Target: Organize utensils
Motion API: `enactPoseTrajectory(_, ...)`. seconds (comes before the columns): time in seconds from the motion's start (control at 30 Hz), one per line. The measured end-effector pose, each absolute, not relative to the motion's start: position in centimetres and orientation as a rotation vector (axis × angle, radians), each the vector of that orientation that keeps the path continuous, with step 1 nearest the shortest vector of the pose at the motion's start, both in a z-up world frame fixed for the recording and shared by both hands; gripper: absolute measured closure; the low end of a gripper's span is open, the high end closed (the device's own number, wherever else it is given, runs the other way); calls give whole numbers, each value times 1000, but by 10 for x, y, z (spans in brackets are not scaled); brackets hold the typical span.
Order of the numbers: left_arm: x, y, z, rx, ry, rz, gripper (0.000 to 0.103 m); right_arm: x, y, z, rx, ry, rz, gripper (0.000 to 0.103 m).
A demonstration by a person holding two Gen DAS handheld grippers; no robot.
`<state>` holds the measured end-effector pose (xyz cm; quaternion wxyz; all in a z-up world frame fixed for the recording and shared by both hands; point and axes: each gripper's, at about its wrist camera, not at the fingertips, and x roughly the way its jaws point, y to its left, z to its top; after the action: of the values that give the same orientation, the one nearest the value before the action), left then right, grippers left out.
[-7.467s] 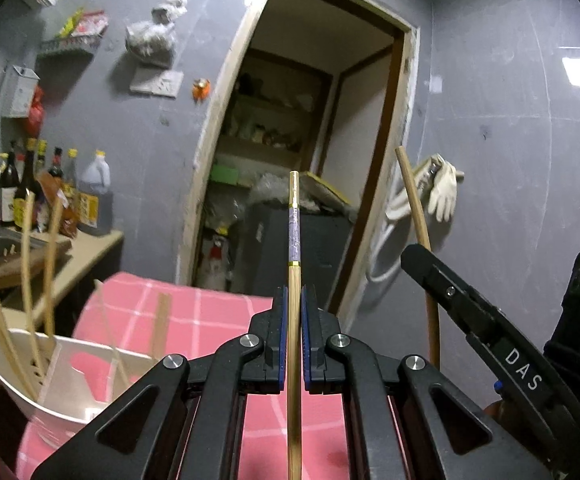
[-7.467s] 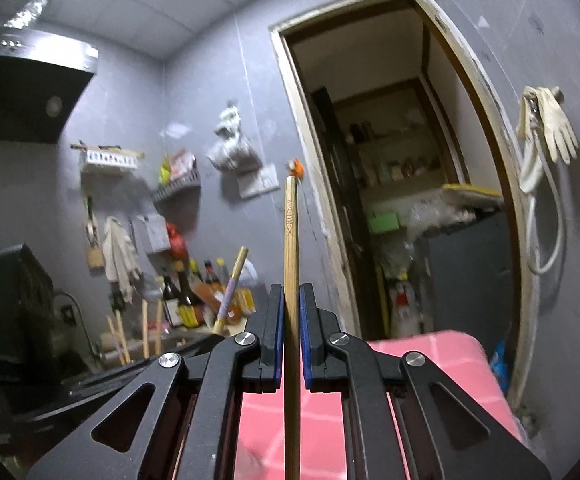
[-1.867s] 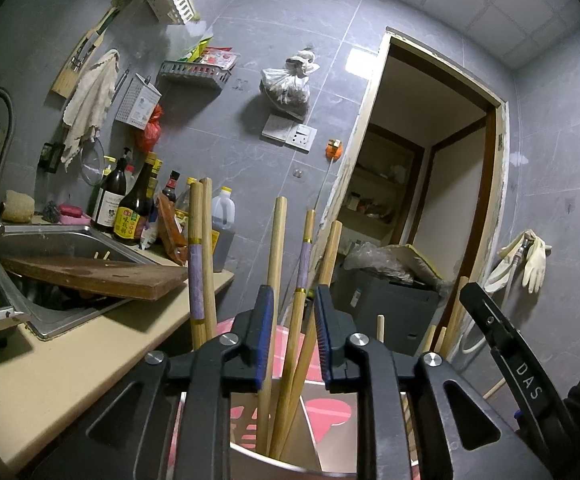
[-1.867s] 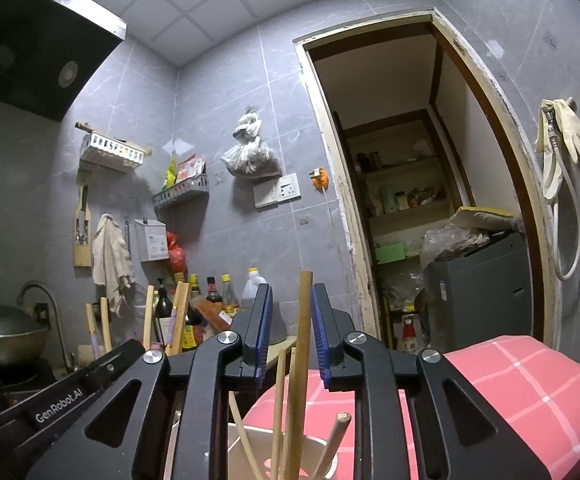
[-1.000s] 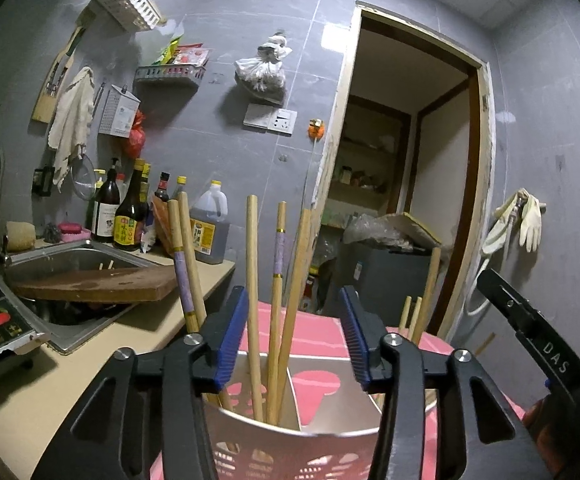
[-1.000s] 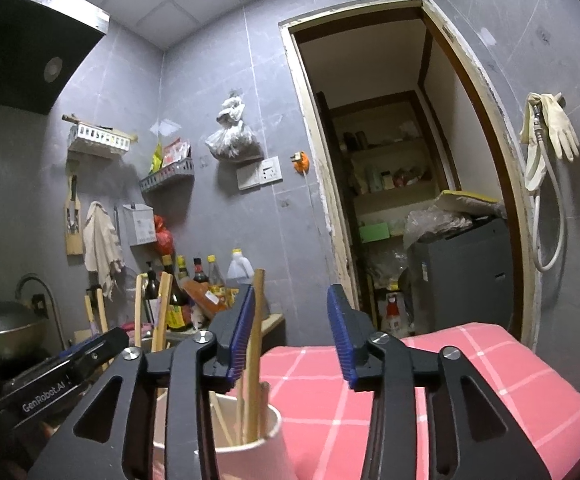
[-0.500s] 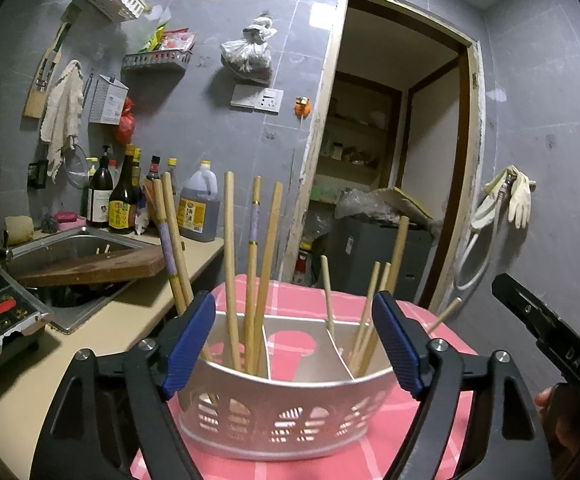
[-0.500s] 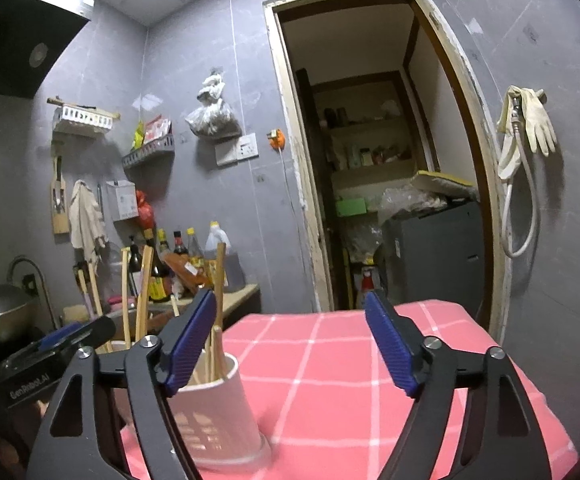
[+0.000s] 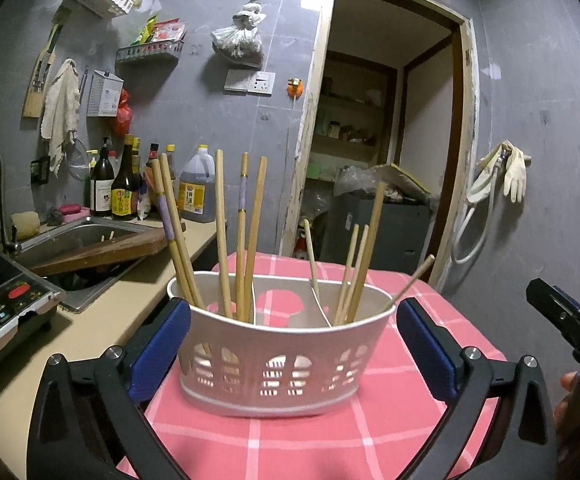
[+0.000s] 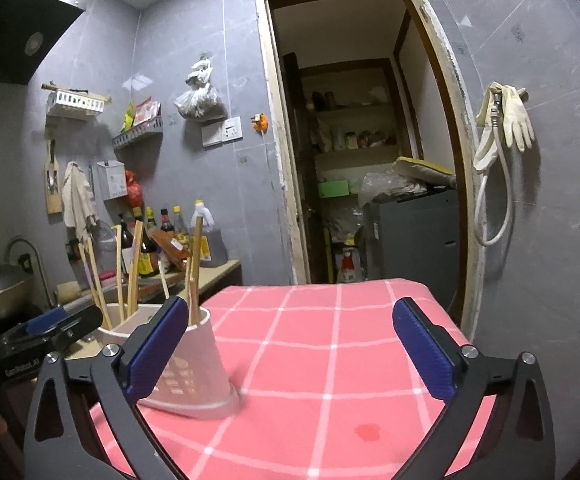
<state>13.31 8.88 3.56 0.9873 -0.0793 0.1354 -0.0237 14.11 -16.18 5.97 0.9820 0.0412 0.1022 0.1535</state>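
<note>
Chopsticks (image 9: 242, 236) are now being left standing in the white holder (image 9: 281, 364). Both the left gripper (image 9: 294, 344) and right gripper (image 10: 290, 354) are being spread wide, empty, and backed away from the holder, so this drop-off's looking done

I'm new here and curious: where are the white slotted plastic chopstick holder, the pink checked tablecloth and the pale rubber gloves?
White slotted plastic chopstick holder (image 9: 273, 372): left wrist view, front wall.
Pink checked tablecloth (image 10: 330, 360): right wrist view, bare middle.
Pale rubber gloves (image 10: 516, 120): right wrist view, hanging fingers.
</note>
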Motion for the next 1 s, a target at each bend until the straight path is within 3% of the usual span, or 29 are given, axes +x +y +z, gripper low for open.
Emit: enactPoseTrajectory(1.0,25,59,10,-89,275,-28,2,37,-191,41,17,267,248,0)
